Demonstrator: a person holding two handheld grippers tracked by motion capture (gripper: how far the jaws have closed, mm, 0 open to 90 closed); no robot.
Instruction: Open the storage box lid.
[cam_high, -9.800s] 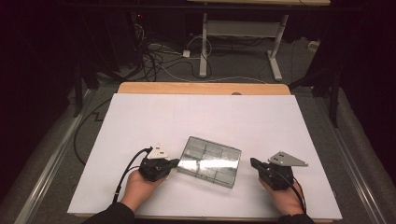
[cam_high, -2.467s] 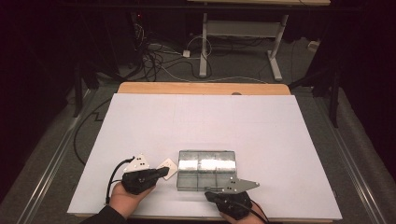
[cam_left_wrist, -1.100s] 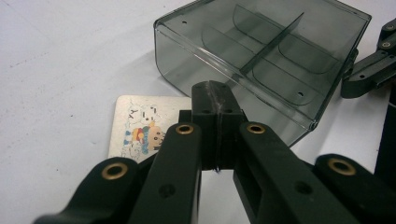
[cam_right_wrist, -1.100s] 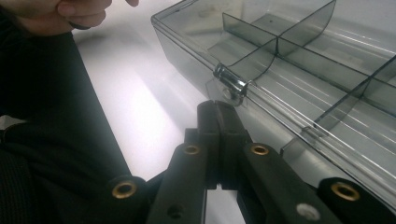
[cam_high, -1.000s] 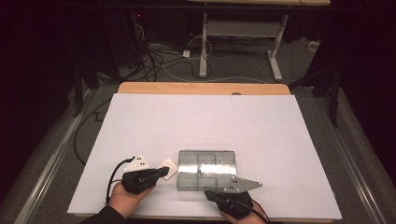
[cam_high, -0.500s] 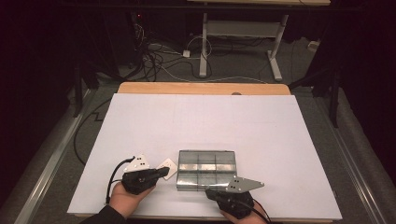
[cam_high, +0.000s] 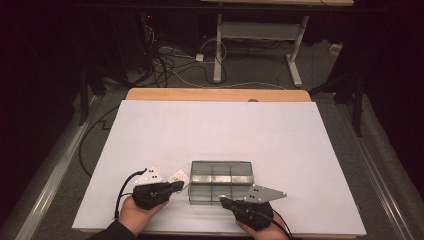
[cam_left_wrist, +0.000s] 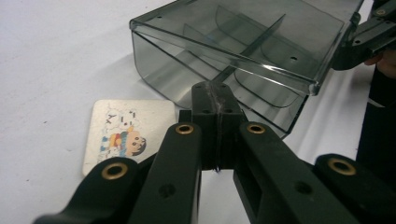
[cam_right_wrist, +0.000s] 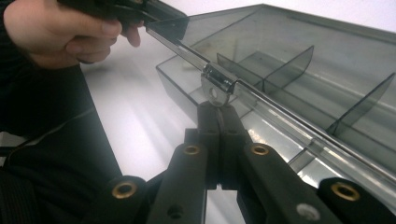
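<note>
A smoky clear compartment box (cam_high: 220, 181) lies near the table's front edge, its lid (cam_left_wrist: 261, 42) slightly raised at the front. My left gripper (cam_high: 176, 186) is shut with nothing in it, and its tips (cam_left_wrist: 217, 99) meet the box's left end wall just below the lid's edge. My right gripper (cam_high: 223, 200) is also shut and empty. Its tips (cam_right_wrist: 217, 111) sit right under the lid's small front latch (cam_right_wrist: 215, 85). Dividers (cam_right_wrist: 289, 65) show through the lid.
A small white card with a cartoon figure (cam_left_wrist: 123, 133) lies flat by the box's left end, also seen as the card (cam_high: 178, 177) from above. The white table top (cam_high: 215, 130) stretches far behind the box. The person's left hand (cam_right_wrist: 60, 32) is beside the box.
The bright glare on the box's lid has faded, so the dividers now show through it. Both grippers stay about where they were.
</note>
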